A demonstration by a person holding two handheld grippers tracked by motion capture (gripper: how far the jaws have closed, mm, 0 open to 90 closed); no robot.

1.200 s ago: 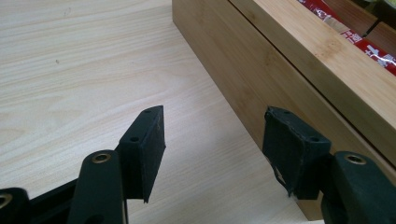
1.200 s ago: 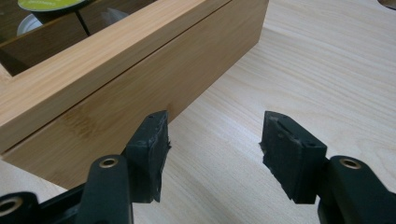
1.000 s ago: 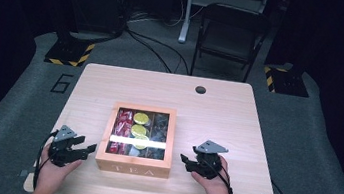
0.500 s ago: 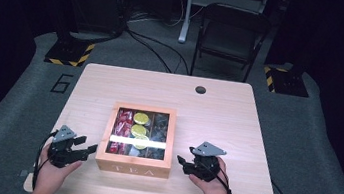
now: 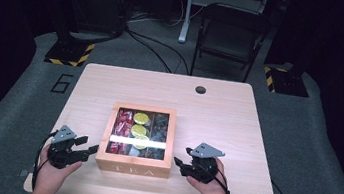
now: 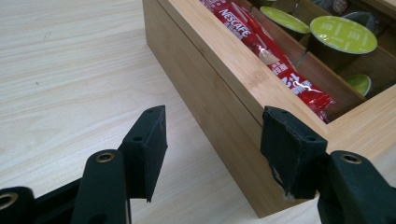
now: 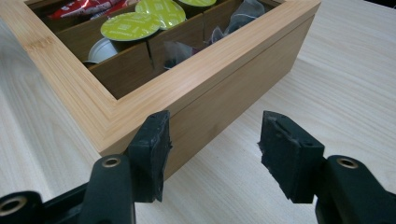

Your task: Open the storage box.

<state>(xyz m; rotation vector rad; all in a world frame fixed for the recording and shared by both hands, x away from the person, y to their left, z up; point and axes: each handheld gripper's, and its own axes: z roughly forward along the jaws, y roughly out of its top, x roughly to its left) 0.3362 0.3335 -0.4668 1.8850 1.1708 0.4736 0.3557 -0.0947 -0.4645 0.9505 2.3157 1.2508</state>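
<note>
A wooden tea box point(image 5: 133, 164) with a clear lid stands at the table's near middle. It holds red Nescafe sachets point(image 6: 261, 44), green-lidded capsules point(image 7: 130, 25) and dark tea bags point(image 7: 243, 16). My left gripper point(image 5: 87, 145) rests on the table by the box's near left corner, open. In the left gripper view point(image 6: 212, 135) one jaw lies in front of that corner point(image 6: 219, 102) and the other over bare table. My right gripper point(image 5: 181, 157) sits by the near right corner, open. In the right gripper view point(image 7: 215, 140) one jaw overlaps the box wall point(image 7: 224, 93).
The light wooden table point(image 5: 237, 121) has a round cable hole point(image 5: 200, 89) near its far edge. A folding chair point(image 5: 231, 34) stands behind the table. Yellow-black striped bases point(image 5: 70, 53) sit on the grey floor. The table's near edge runs just under both hands.
The right gripper has edged slightly closer to the box. The left hand and the box have stayed where they were.
</note>
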